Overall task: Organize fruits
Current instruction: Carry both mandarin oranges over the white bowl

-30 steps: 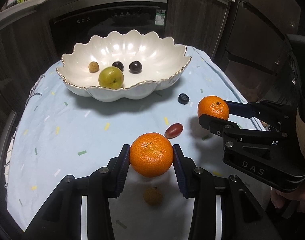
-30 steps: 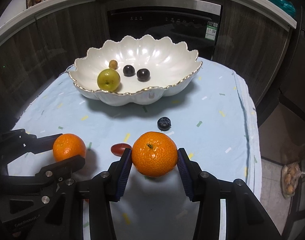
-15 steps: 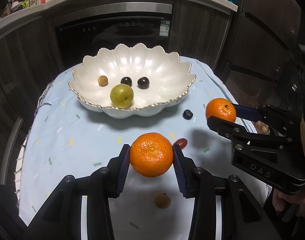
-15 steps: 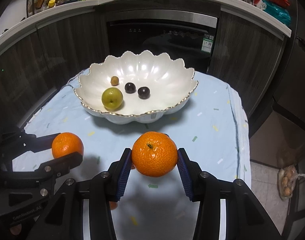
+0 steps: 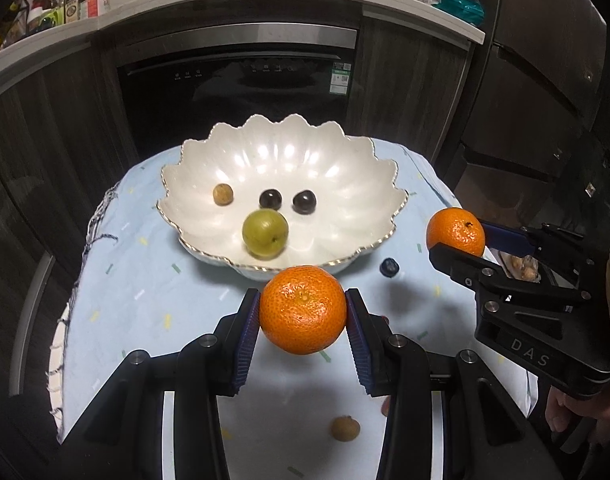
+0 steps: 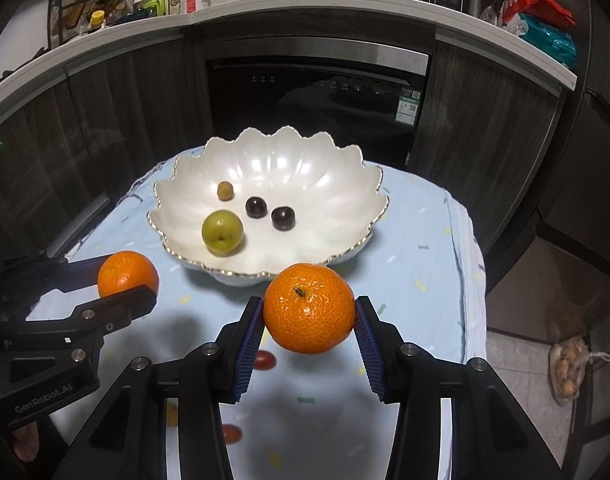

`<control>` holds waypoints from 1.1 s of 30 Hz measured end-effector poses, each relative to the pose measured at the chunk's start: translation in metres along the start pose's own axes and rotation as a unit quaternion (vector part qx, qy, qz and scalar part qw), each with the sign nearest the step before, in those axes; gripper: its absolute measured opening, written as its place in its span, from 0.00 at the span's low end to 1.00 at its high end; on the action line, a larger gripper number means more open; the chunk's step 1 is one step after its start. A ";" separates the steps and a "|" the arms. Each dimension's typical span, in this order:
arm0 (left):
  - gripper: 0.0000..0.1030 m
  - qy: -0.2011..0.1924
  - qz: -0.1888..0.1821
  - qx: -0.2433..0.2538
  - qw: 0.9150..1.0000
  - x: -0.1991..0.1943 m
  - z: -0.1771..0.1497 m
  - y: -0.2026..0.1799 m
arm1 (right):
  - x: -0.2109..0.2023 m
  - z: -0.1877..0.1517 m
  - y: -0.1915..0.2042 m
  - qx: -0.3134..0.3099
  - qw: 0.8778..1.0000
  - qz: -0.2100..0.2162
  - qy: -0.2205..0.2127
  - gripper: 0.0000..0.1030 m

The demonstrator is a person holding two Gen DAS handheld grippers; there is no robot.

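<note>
My left gripper [image 5: 303, 312] is shut on an orange mandarin [image 5: 303, 309], held above the blue tablecloth in front of the white scalloped bowl [image 5: 345, 184]. My right gripper [image 6: 309, 314] is shut on a second mandarin [image 6: 309, 307]; in the left wrist view that mandarin [image 5: 456, 232] hangs at the right of the bowl. The bowl [image 6: 325, 176] holds a green fruit [image 6: 222, 232], two dark grapes [image 6: 255, 207] and a small brown fruit [image 6: 225, 191]. In the right wrist view the left gripper's mandarin [image 6: 127, 274] shows at the left.
On the cloth lie a blueberry [image 5: 388, 267], a brown longan [image 5: 345, 429] and red grapes [image 6: 263, 359]. The table's right edge [image 6: 471, 280] drops to the floor, where a bag [image 6: 567, 368] lies. Dark cabinets and an oven stand behind the table.
Both grippers rose with their mandarins and drew back from the bowl, which now looks smaller and lower in both views. The grips are unchanged.
</note>
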State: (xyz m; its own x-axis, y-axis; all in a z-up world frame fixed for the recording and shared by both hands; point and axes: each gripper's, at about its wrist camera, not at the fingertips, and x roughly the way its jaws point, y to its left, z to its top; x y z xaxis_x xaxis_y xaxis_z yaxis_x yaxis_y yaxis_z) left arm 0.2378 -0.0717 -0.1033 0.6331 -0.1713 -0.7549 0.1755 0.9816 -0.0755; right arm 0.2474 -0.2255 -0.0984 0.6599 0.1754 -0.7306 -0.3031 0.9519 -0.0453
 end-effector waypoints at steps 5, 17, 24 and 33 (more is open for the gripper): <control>0.40 -0.004 0.002 0.001 1.000 0.000 0.011 0.008 | 0.002 0.013 0.003 0.007 1.000 -0.005 -0.004 0.46; 0.40 -0.004 0.010 -0.002 1.000 0.012 0.037 0.033 | 0.023 0.042 0.004 0.028 0.999 -0.021 0.007 0.46; 0.40 0.001 0.016 -0.006 1.000 0.027 0.051 0.048 | 0.040 0.053 0.000 0.039 0.999 -0.028 0.021 0.46; 0.40 0.014 0.021 -0.013 1.000 0.052 0.064 0.064 | 0.065 0.067 -0.002 0.046 0.998 -0.033 0.033 0.46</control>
State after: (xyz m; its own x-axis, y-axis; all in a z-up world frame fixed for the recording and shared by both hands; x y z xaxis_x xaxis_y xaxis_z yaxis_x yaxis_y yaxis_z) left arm 0.3297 -0.0235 -0.1056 0.6183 -0.1281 -0.7754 0.1301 0.9897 -0.0598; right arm 0.3368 -0.1994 -0.1000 0.6281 0.0974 -0.7720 -0.1935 0.9805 -0.0337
